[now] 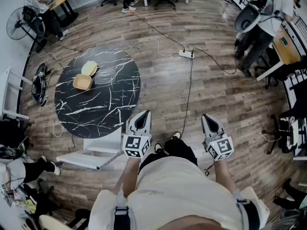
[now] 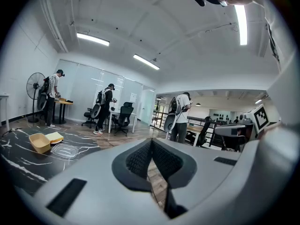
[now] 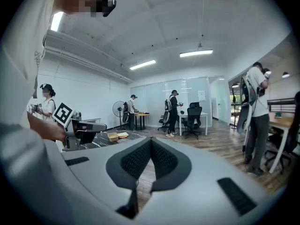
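Toward the far left edge of the round black surface (image 1: 96, 110) lie a yellow box (image 1: 82, 82), its pale lid (image 1: 89, 68) touching it on the far side, and a clear tray (image 1: 105, 75) just to the right of both. The left gripper view shows the same three, the box (image 2: 39, 142) nearest the edge, the lid (image 2: 55, 137) behind it, the tray (image 2: 67, 150) beside them. A white chair (image 1: 98, 152) stands at the near edge of the surface.

The left gripper (image 1: 143, 116) hangs in the air past the near right edge of the surface, just beside the chair and well apart from the box and tray. In its own view the jaws are together at the tip (image 2: 151, 141) with nothing between them; only the wooden floor (image 1: 163, 87) shows below the pads.

The right gripper (image 1: 209, 122) is held level with the left one, over bare floor. Its jaws too are closed on nothing (image 3: 151, 142). Its view looks across at the left gripper (image 3: 86, 125) and, beyond it, the box and lid (image 3: 112, 136) on the surface.

Farther off, a cable runs over the floor to a power strip (image 1: 186, 54).

As I judge it, no grasp is in hand: both grippers are empty and idle in front of the person. The box, lid and tray lie out of reach from here, so touching any of them would call for coming closer to the surface and parting the jaws first.
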{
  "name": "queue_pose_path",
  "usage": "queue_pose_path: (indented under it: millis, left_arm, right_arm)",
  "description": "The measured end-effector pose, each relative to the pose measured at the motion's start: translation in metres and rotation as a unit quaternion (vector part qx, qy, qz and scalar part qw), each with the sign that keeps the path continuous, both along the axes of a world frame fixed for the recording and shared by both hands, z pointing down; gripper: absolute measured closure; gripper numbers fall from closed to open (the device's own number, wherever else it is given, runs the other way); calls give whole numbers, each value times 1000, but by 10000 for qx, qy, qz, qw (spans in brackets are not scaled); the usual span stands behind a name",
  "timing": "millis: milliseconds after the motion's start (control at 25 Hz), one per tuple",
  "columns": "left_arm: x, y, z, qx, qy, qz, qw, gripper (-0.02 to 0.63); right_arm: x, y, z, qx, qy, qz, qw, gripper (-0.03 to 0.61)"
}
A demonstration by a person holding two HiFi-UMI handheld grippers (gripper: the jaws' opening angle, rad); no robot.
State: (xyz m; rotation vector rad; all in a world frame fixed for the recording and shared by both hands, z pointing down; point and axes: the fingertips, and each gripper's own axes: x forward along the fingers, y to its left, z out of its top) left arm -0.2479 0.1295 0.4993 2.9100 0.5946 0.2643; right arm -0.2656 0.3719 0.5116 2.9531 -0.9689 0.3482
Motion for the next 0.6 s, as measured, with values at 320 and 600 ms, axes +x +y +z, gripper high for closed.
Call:
queue_pose_path:
  millis: [320, 600]
  left_arm:
    - [28, 17, -1, 21, 28, 156, 9999, 594]
    - [65, 52, -9, 111, 122, 532, 9984, 592]
  right_arm:
    - [27, -8, 4, 115, 11, 11, 9999, 574]
    - [58, 34, 2, 363, -14, 373, 9986, 572]
